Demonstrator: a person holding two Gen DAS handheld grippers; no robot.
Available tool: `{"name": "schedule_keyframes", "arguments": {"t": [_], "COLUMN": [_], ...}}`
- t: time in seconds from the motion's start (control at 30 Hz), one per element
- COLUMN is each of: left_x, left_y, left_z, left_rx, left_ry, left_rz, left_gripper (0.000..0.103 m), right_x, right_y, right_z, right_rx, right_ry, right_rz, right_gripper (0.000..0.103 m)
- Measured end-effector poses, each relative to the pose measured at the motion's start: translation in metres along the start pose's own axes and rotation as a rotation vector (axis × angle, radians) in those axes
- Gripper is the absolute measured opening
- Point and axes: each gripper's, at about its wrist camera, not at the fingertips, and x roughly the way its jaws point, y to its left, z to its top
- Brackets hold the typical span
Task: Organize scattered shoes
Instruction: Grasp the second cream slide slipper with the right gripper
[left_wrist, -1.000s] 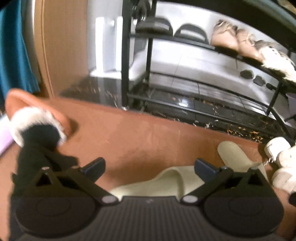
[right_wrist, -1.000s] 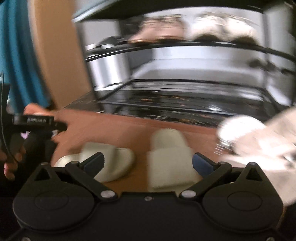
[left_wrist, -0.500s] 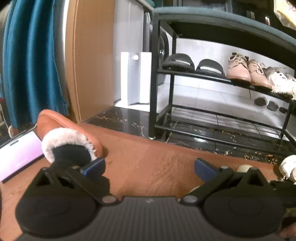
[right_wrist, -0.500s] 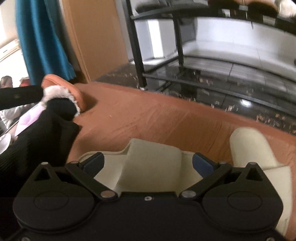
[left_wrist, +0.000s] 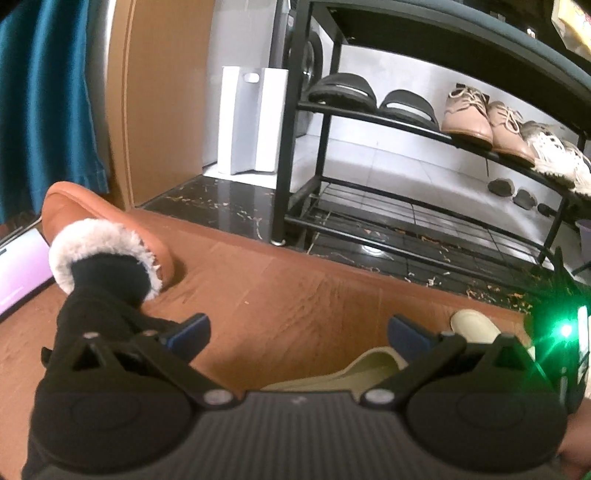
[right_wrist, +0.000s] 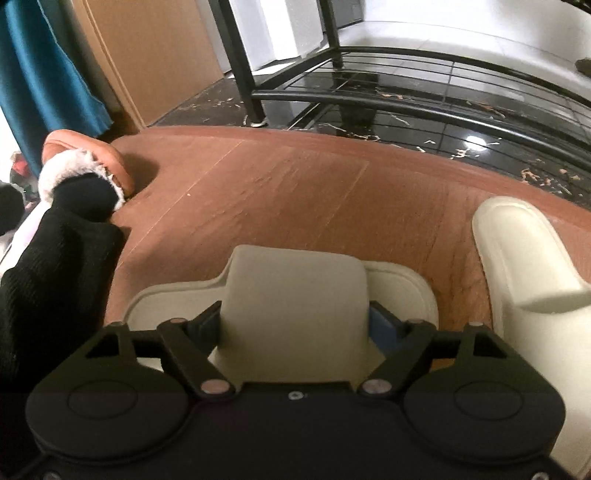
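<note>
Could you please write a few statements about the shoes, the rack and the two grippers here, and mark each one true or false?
1. The right gripper has its fingers on both sides of a cream slide's strap. True.
2. The left gripper holds a shoe. False: it is open, with nothing between its fingers.
3. Black slides sit on the shoe rack. True.
4. The rack's bottom shelf is full of shoes. False: no shoes show there.

Two cream slides (right_wrist: 295, 295) (right_wrist: 524, 280) are lying on the mat. Two black slides (left_wrist: 341, 88) (left_wrist: 408, 107), two tan shoes (left_wrist: 467, 118) (left_wrist: 511, 129) are sitting on the rack.
</note>
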Motion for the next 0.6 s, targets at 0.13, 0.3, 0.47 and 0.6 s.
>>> {"name": "schedule_keyframes", "arguments": {"t": [0.13, 0.3, 0.47, 0.6], "left_x": [0.001, 0.003, 0.004, 0.004], "left_y": [0.000, 0.006, 0.007, 0.005], "left_z": [-0.001, 0.000, -0.003, -0.003], "left_rx": [-0.004, -0.051, -0.064, -0.052], "left_ry": [0.000, 0.008, 0.020, 0.020], "left_rz": [0.004, 0.009, 0.014, 0.013], "left_gripper": [0.102, 0.102, 0.102, 0.102], "right_x": [-0.016, -0.043, -0.049, -0.041], "right_y": [-0.006, -0.026, -0.033, -0.031], "right_z": [-0.001, -0.015, -0.040, -0.041], "right_rx": [0.160, 0.535, 0.847, 0.879], "right_ry": [-0.051, -0.104, -0.090, -0.062], "right_rz": [-0.074, -0.200, -0.254, -0.248], "right_gripper": [0.080, 0.080, 0.080, 0.084]}}
